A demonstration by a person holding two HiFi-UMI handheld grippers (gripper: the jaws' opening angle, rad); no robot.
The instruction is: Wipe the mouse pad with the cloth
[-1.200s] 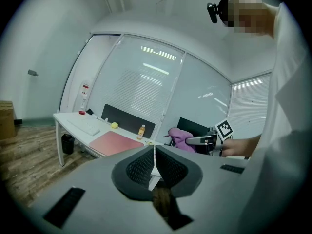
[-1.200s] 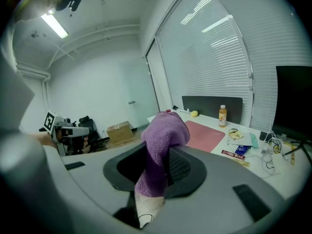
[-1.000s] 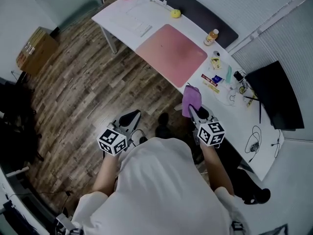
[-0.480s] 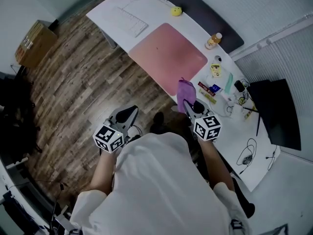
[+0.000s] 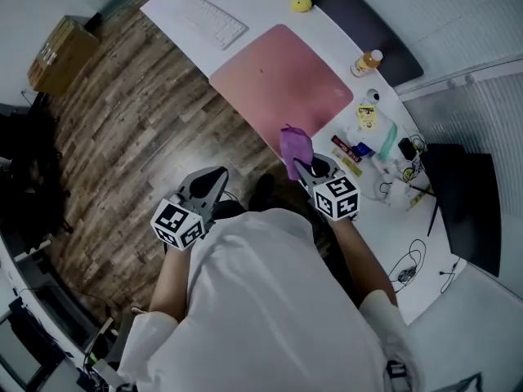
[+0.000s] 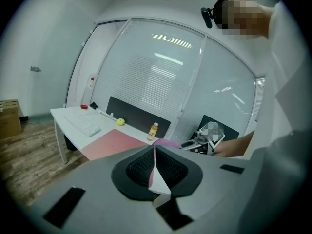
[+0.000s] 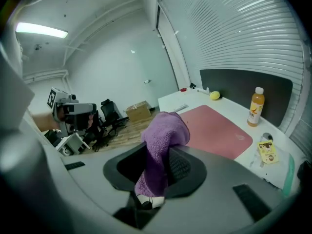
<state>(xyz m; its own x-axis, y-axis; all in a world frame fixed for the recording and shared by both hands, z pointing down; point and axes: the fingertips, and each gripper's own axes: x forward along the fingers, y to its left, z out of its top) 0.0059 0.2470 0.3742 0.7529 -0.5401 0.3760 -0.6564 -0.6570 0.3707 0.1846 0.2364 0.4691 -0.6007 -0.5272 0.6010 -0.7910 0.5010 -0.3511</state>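
Head view looks steeply down on a white worktop (image 5: 176, 11) with a pink mouse pad (image 5: 282, 80) lying flat on it, a keyboard (image 5: 214, 21) beyond the pad's far-left side and an orange bottle (image 5: 367, 62) off its right corner. The right tongs (image 5: 304, 166) are clamped on a purple cloth (image 5: 294, 147) – the fabric is bunched between the jaws and flops over their tips. It hangs at the pad's near corner, by the worktop's front edge, though whether it touches the pad cannot be told. The left tongs (image 5: 214, 178) are held over the wooden floor, well apart from the worktop. Left gripper view shows their jaws pressed together with nothing between them. Small items – packets and cables – crowd the worktop to the right of the pad.
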